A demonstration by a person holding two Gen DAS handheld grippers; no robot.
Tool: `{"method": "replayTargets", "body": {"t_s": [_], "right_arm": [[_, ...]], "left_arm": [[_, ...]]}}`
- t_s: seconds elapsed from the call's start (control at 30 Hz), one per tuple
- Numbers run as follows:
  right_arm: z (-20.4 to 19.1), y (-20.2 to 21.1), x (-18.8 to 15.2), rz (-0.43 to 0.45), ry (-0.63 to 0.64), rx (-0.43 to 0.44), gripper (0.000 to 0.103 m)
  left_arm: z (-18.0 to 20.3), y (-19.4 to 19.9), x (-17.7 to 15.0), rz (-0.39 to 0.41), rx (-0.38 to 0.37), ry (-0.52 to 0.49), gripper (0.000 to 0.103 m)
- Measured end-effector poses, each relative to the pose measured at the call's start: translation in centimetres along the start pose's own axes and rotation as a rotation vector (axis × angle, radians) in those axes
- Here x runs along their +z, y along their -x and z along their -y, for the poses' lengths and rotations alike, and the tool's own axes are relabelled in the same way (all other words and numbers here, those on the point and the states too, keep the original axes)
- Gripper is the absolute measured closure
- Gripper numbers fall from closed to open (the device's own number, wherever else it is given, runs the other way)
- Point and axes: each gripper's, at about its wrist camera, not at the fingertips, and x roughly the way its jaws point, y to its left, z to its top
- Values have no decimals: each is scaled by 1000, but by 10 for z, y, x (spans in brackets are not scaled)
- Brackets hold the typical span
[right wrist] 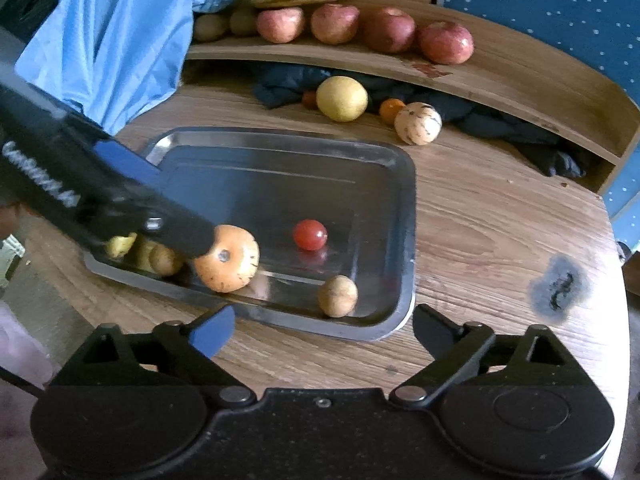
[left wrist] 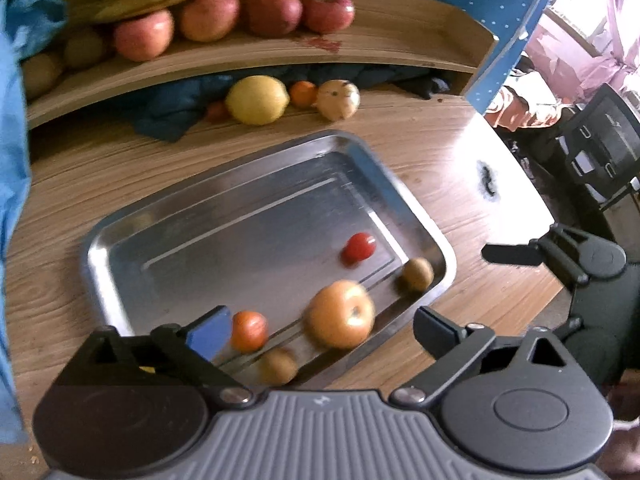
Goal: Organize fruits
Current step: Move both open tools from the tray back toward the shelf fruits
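Lying in the near end of the metal tray (right wrist: 404, 184) are the loose fruits: an orange-yellow apple (right wrist: 227, 258), a red cherry tomato (right wrist: 309, 234) toward the middle, a brown kiwi (right wrist: 337, 295) at the near rim, and another kiwi (right wrist: 165, 259) by the left corner. A small orange fruit (left wrist: 249, 330) shows in the left wrist view; the blur may hide more beside it. Both tongs are spread wide and grip nothing: the left gripper (left wrist: 320, 330) hangs over the tray's near corner, the right gripper (right wrist: 320, 330) over the wooden table (right wrist: 500, 216) just before the tray. Behind the tray lie a lemon (right wrist: 342, 98) and a pale melon (right wrist: 418, 123); red apples (right wrist: 388, 29) line the shelf (right wrist: 520, 68) above.
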Motion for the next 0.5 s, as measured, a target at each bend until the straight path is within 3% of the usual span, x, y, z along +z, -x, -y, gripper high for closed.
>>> {"method": "replayTargets", "body": {"t_s": [0.1,0.5], "right_arm": [[-4,-2,3,0,19,20,5],[-28,-13,26,4,118,112,1]], "left_arm": [[-14,7,-8,-29,0,4,1],[-54,23,-31,-78,119,4,0]]}}
